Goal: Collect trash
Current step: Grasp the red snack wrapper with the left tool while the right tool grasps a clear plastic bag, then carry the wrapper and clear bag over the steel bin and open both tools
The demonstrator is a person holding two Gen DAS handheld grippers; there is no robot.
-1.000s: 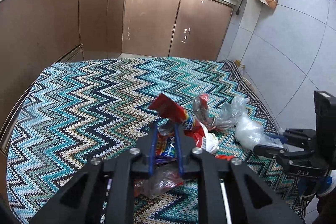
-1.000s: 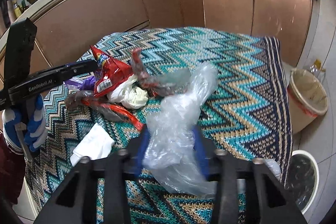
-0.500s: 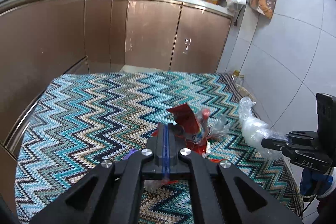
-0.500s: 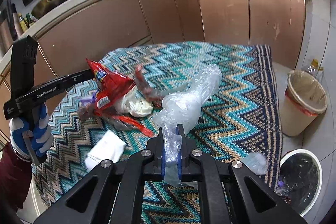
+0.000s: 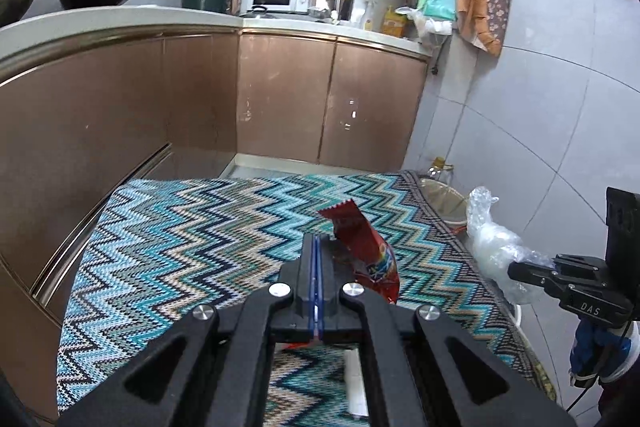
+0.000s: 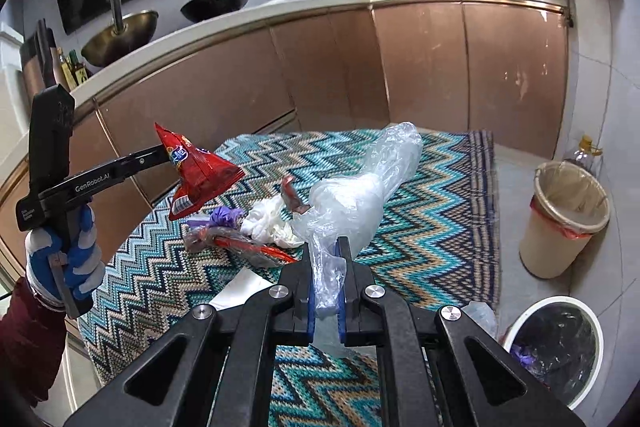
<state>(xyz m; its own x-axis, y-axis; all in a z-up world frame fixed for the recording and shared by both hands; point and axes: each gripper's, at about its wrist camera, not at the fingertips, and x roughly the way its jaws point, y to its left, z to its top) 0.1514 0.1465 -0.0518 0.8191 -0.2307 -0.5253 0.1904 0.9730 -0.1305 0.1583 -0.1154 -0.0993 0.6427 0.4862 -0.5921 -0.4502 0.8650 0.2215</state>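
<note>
My left gripper (image 5: pixel 316 243) is shut on a red snack wrapper (image 5: pixel 366 251), held up above the zigzag-patterned tablecloth (image 5: pixel 192 259). From the right wrist view the same wrapper (image 6: pixel 198 173) hangs from the left gripper (image 6: pixel 162 155), which a blue-gloved hand (image 6: pixel 66 255) carries. My right gripper (image 6: pixel 326 247) is shut on a clear plastic bag (image 6: pixel 360 191), also lifted off the cloth; that bag (image 5: pixel 490 239) shows at the right of the left wrist view. More trash lies on the cloth: a purple glove (image 6: pixel 222 217), white crumpled paper (image 6: pixel 268 225), a red strip (image 6: pixel 256 249).
On the floor to the right stand a beige bin (image 6: pixel 566 219) with a red-edged liner and a white bin (image 6: pixel 556 345) with a dark liner. Brown cabinets (image 5: pixel 328 103) and a countertop run behind the table. A white paper sheet (image 6: pixel 240 289) lies near the table's front.
Both grippers closed, the left on the red wrapper and the right on the clear bag, then both rose and lifted their trash off the cloth.
</note>
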